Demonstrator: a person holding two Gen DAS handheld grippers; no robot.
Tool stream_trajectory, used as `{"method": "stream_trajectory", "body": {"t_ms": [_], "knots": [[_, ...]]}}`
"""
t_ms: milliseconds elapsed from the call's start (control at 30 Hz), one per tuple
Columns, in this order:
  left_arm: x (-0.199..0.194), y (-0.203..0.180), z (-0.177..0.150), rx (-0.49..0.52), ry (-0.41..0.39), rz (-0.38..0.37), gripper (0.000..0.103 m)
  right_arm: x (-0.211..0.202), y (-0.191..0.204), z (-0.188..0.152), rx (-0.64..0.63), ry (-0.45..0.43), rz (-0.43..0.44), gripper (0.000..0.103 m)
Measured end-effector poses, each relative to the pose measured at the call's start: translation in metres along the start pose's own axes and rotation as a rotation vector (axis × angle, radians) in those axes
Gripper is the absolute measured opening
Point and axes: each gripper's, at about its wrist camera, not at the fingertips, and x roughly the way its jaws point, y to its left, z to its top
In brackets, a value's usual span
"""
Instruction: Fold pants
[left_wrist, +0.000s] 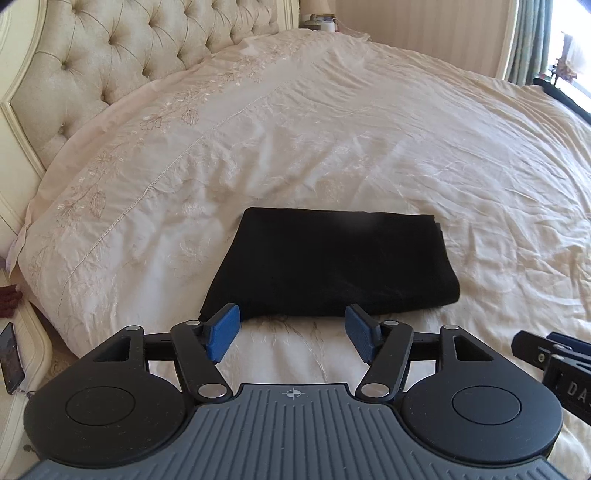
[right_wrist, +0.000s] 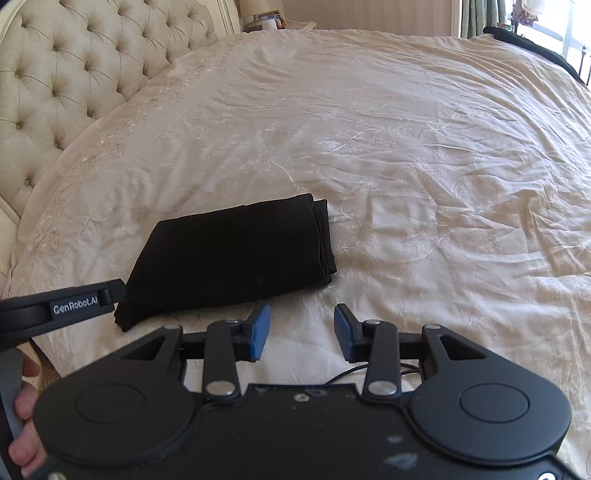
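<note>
matt black cloth pants (left_wrist: 328, 266)

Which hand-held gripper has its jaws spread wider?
The left hand-held gripper: its blue pads stand farther apart than those of the right hand-held gripper. Neither touches the folded pants.

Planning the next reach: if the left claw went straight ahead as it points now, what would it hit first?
Most likely the near edge of the folded black pants, lying just beyond the open left claw on the bedspread; depth is uncertain.
</note>
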Motion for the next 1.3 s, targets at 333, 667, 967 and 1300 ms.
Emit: {"method": "stream_trajectory", "body": {"t_ms": [333, 667, 967, 1300], "knots": [[-0.035, -0.01, -0.027, 0.02, 0.019, -0.018, 0.062, -0.029, -0.004, -0.024, -0.007, -0.034, 0.03, 0.041], [-0.059, -0.014, -0.044, 0.055, -0.033, 0.002, 0.062, -0.051, 0.001, -0.033, -0.011, -0.086, 0.034, 0.041], [-0.059, -0.011, -0.05, 0.037, -0.014, -0.001, 0.062, -0.06, 0.011, -0.042, -0.032, -0.105, 0.037, 0.041], [-0.058, -0.014, -0.054, 0.061, -0.013, 0.003, 0.062, -0.063, 0.012, -0.044, -0.021, -0.13, 0.039, 0.041]]}}
